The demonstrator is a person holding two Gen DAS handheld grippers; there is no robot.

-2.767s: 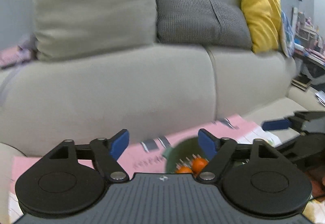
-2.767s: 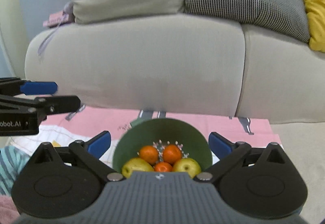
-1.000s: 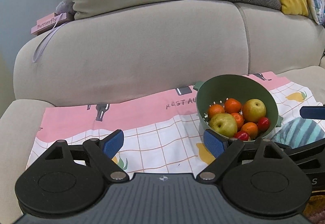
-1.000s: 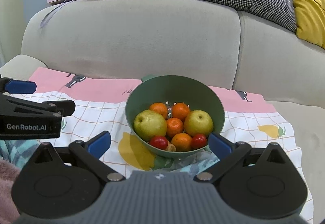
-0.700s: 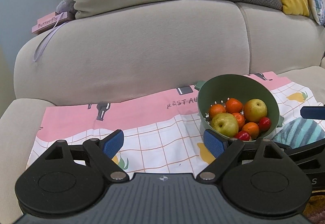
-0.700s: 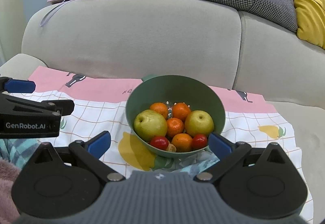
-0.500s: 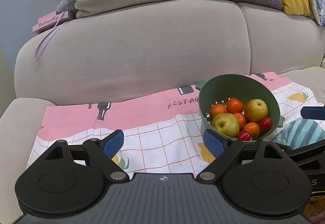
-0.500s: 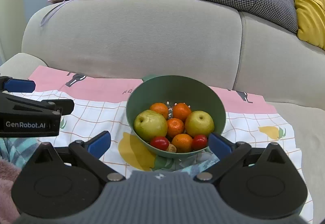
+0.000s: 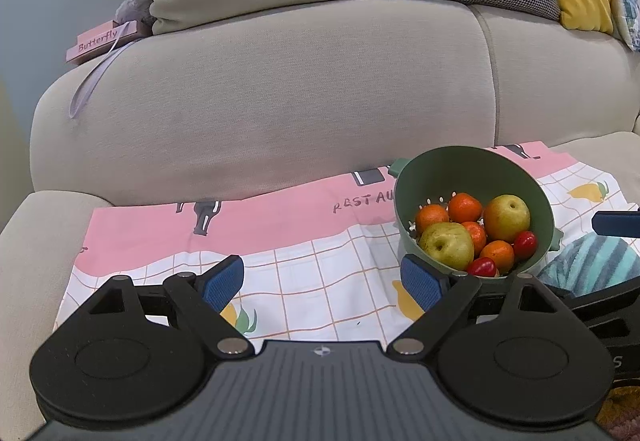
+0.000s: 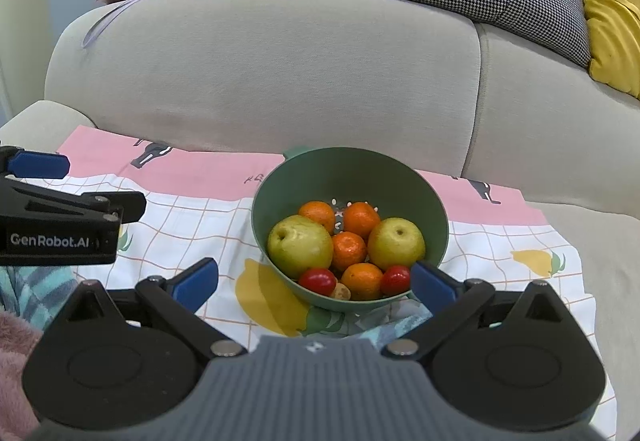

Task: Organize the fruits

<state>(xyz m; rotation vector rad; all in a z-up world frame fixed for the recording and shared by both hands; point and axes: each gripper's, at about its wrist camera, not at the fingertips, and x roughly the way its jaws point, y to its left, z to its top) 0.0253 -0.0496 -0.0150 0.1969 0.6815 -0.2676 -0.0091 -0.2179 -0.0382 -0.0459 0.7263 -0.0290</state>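
Observation:
A green colander bowl (image 10: 434, 209) stands on a pink and white checked cloth (image 10: 192, 217) on the sofa seat. It holds two yellow-green pears (image 10: 300, 245), several tangerines (image 10: 349, 244) and two small red fruits (image 10: 318, 281). The bowl also shows in the left wrist view (image 9: 472, 169), to the right. My right gripper (image 10: 314, 287) is open and empty, just in front of the bowl. My left gripper (image 9: 322, 281) is open and empty over the cloth, left of the bowl.
The beige sofa backrest (image 9: 280, 89) rises behind the cloth, with beige, houndstooth and yellow cushions on top. A pink "Butterfly" book (image 9: 100, 41) lies on the backrest at left. A striped teal towel (image 9: 592, 265) lies by the bowl's near side.
Both grippers have tilted down from the sofa back toward the seat, so the bowl and cloth came fully into view. In the last second almost nothing moved.

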